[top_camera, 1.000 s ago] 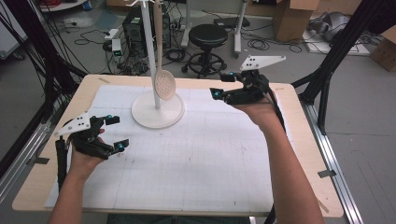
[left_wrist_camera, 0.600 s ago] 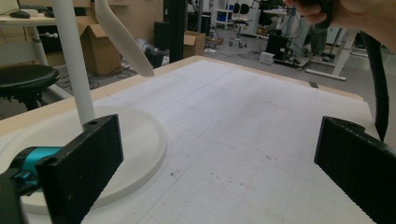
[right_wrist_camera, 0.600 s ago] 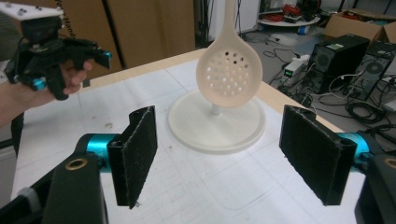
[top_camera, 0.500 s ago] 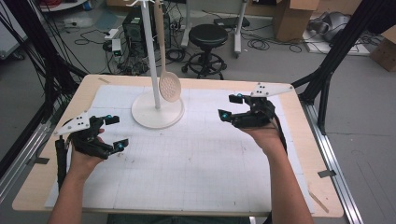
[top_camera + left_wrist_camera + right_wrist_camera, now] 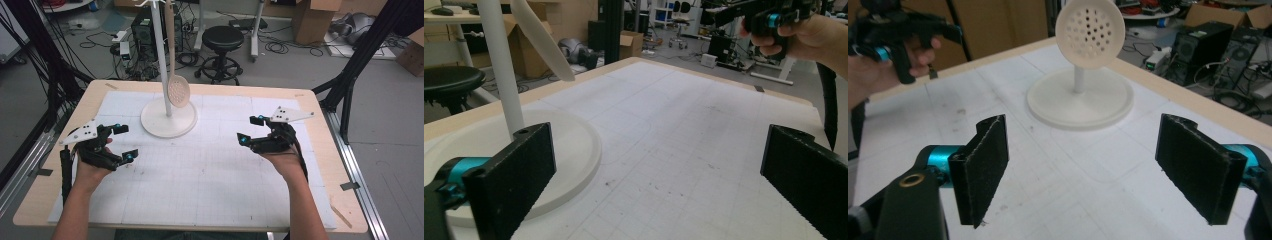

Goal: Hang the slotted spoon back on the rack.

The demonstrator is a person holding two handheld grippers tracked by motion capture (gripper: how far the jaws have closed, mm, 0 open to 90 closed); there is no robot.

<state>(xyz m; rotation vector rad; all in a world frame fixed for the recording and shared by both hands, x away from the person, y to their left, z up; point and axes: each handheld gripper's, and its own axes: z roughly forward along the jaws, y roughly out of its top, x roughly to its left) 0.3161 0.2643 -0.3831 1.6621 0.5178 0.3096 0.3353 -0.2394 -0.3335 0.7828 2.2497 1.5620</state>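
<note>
— What is sitting around the light wooden table (image 5: 320,107) with the white gridded mat (image 5: 200,170)?

— A black computer tower (image 5: 145,30) and a round black stool (image 5: 222,40) are standing on the cabled floor beyond it. Nothing is blocking the mat between the hands.

— And the grippers?

— The left black two-jaw gripper (image 5: 124,142) is hovering near the left edge, jaws wide apart, gripping nothing. The right black two-jaw gripper (image 5: 250,130) is hanging right of centre, likewise spread and empty.

— The hanging piece?

— A cream perforated skimmer spoon (image 5: 178,91) is hanging on the white round-based pole stand (image 5: 168,120) at the far middle, long axis vertical, disc pointing down.
</note>
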